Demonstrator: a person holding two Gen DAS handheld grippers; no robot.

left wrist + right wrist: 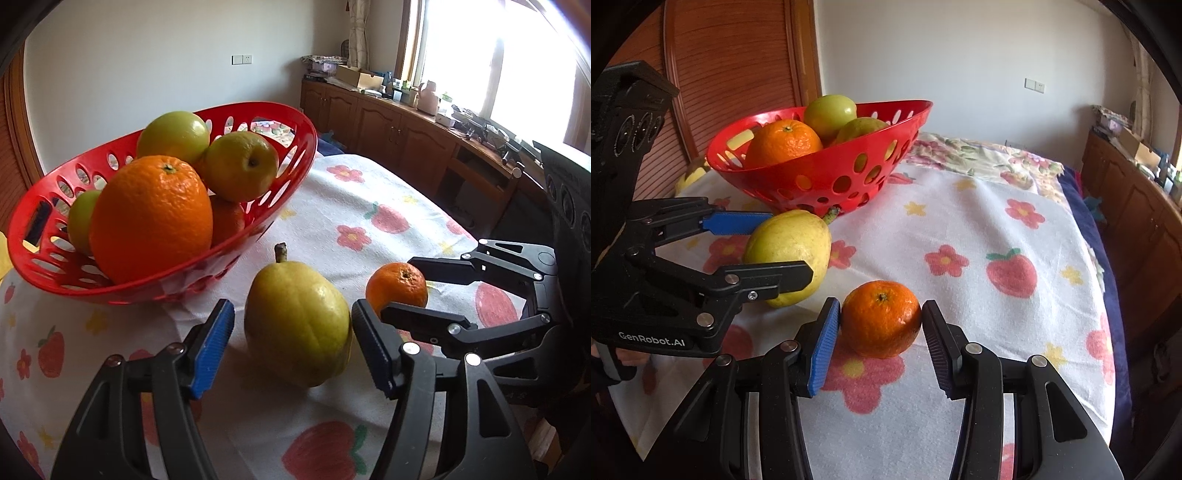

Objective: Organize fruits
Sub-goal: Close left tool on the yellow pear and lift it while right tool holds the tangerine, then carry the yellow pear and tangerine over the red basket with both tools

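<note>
A yellow-green pear stands on the flowered cloth, between the blue pads of my left gripper. There is a gap on its left side, so that gripper is open. Right of it a small mandarin sits on the cloth in my right gripper. In the right wrist view both pads of the right gripper press the mandarin. The left gripper straddles the pear. Behind stands a red perforated basket with a large orange and green fruits.
A wooden cabinet with clutter on top runs under a bright window on the right. A slatted wooden door stands behind the basket. The cloth's right edge drops to a dark blue blanket. Bare cloth lies right of the basket.
</note>
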